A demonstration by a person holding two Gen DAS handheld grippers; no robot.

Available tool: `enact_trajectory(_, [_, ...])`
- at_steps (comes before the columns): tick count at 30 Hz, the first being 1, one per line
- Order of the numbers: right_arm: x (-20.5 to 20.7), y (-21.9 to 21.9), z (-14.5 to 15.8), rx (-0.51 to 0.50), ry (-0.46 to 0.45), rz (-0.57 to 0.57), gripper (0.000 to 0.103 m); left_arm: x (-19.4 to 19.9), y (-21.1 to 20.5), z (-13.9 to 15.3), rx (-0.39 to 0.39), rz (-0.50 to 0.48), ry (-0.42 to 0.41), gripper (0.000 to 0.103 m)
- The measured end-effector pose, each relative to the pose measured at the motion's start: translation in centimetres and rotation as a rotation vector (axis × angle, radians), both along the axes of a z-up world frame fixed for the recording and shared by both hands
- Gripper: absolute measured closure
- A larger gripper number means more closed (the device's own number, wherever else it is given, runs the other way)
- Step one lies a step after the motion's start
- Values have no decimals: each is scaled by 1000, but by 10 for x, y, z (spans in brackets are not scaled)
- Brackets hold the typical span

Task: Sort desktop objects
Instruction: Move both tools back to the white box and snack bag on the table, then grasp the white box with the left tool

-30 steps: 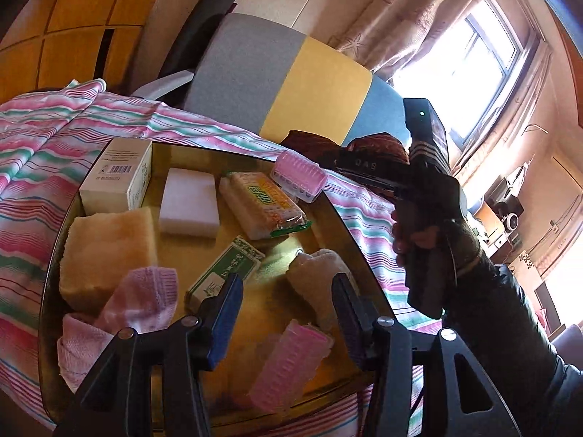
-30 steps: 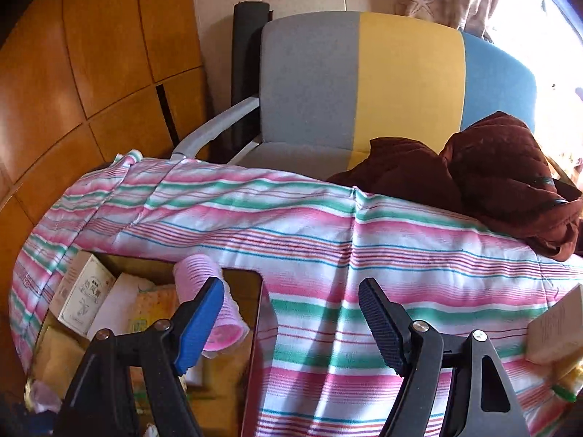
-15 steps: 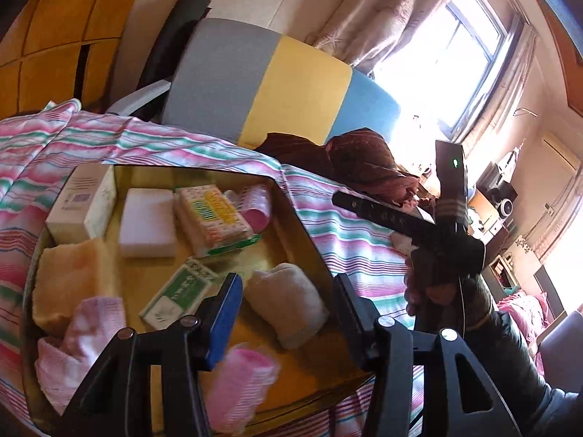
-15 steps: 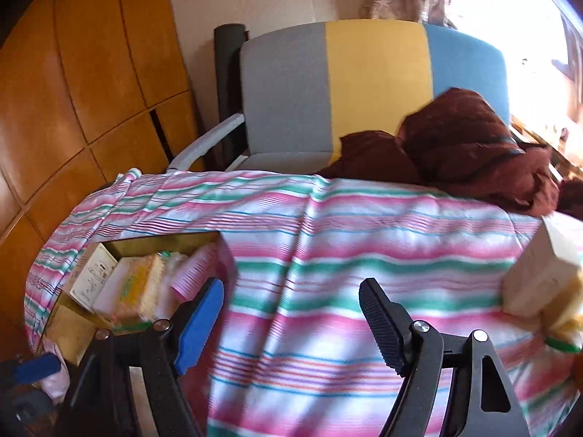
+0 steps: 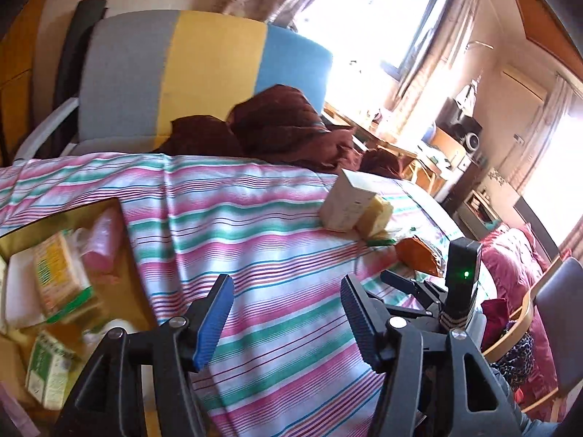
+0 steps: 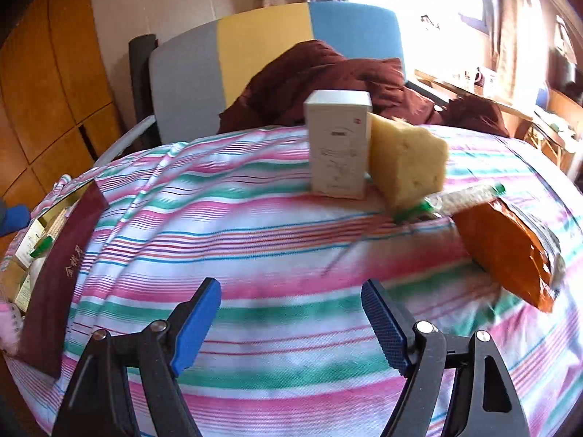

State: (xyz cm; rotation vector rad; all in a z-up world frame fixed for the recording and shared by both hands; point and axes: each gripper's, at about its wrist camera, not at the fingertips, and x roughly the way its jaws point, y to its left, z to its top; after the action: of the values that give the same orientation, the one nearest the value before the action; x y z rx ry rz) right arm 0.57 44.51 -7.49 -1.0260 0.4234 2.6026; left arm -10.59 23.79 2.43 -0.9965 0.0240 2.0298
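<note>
Left wrist view: the left tool (image 5: pixel 286 315) hangs over the striped cloth (image 5: pixel 277 240) with its jaws wide apart and nothing between them. To its left lies the golden tray (image 5: pixel 136 287), holding a yellow-green packet (image 5: pixel 58 280), a pink roll (image 5: pixel 104 236) and a green-white box (image 5: pixel 49 373), all blurred. Ahead and to the right, well apart from the tool, a white box (image 5: pixel 348 202) stands on the tabletop, touching a yellow sponge (image 5: pixel 375 215). Just right of the jaws sits the other tool's black body with a green light.

Right wrist view: the right tool (image 6: pixel 291 318) is also spread wide and empty above the cloth. Straight ahead the white box (image 6: pixel 339 145) stands upright, the yellow sponge (image 6: pixel 408 158) leaning against its right side. Right of those, an orange packet (image 6: pixel 510 251) lies tilted, and a green-ended wrapped item (image 6: pixel 462 196) lies between it and the sponge. Far left, a dark red book (image 6: pixel 62 273) rests over the tray's edge.
</note>
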Motion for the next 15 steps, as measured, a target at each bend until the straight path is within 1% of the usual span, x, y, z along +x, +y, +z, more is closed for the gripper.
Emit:
enact_trajectory(1, [8,7,-3,-10,2,-18,22,1,16,1,-7,-20,4,40])
enact_trajectory(4, [21,20,-4,-69,50,-38,22,4,62,4,-34,-74,22,40])
enact_trajectory(8, [30,26,-6,-118,108,-39,22,-3,113,7,-70,-107,53,40])
enact_trajectory(11, [32,31,-11,-165,137,-32,22,-13,150,6,-89,-126,34,39])
enact_trajectory(13, [32,38,-16,-220,150,-30,22,-19,174,6,-96,-141,39,32])
enact_trajectory(14, [31,42,-18,-248,156,-30,22,-23,186,4,-110,-146,49,24])
enact_trajectory(15, [33,44,-19,-267,172,-27,21,-26,198,2,-126,-149,60,20])
